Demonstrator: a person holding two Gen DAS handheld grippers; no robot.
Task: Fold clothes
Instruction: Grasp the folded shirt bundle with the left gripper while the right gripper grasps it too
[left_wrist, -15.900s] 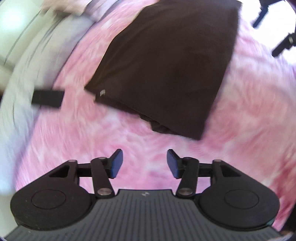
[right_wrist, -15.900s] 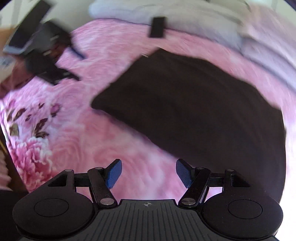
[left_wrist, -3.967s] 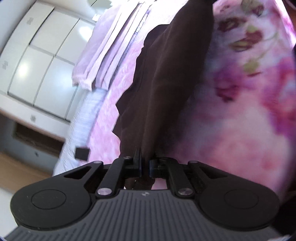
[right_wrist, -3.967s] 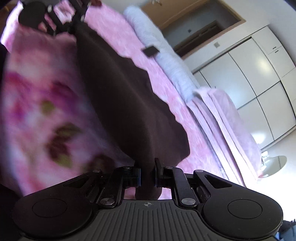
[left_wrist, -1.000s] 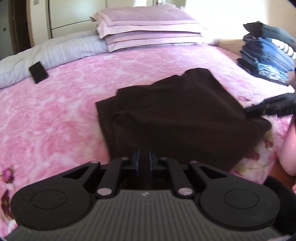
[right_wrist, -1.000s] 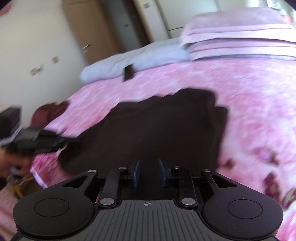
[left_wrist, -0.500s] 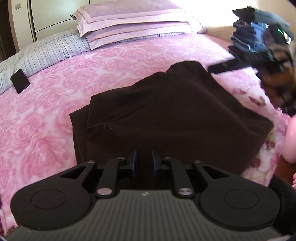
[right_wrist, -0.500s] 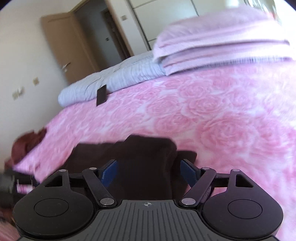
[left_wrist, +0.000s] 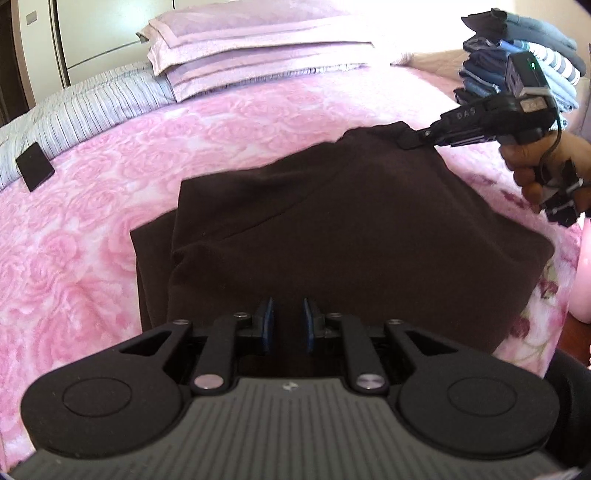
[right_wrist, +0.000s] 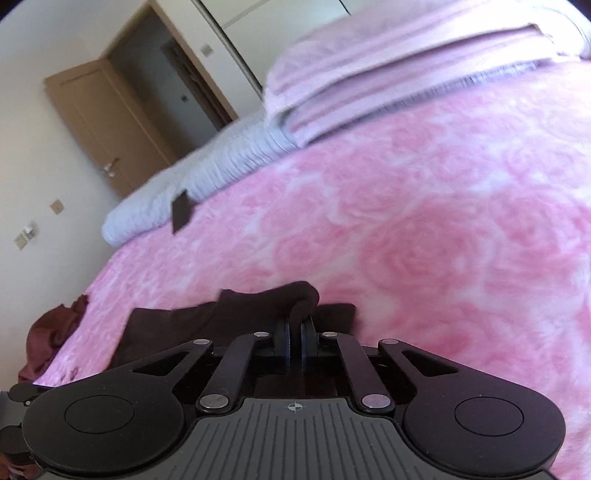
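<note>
A dark brown garment (left_wrist: 347, 229) lies folded on the pink rose-patterned bed (left_wrist: 110, 229). My left gripper (left_wrist: 287, 325) is over its near edge, jaws slightly apart with the cloth between or under them. My right gripper (right_wrist: 295, 341) is shut on the garment's far corner (right_wrist: 303, 299), which bunches up between the blue pads. In the left wrist view the right gripper (left_wrist: 410, 142) pinches that far corner, held by a hand.
Folded lilac bedding (left_wrist: 251, 48) and a striped grey quilt (left_wrist: 85, 103) lie at the head of the bed. A small black object (left_wrist: 35, 171) rests on the quilt. Folded blue clothes (left_wrist: 517, 48) are stacked at the right. A maroon garment (right_wrist: 51, 336) lies at the bed's left edge.
My right gripper, open half a second ago, has closed on the garment's far corner. My left gripper's jaws have parted slightly at the near edge.
</note>
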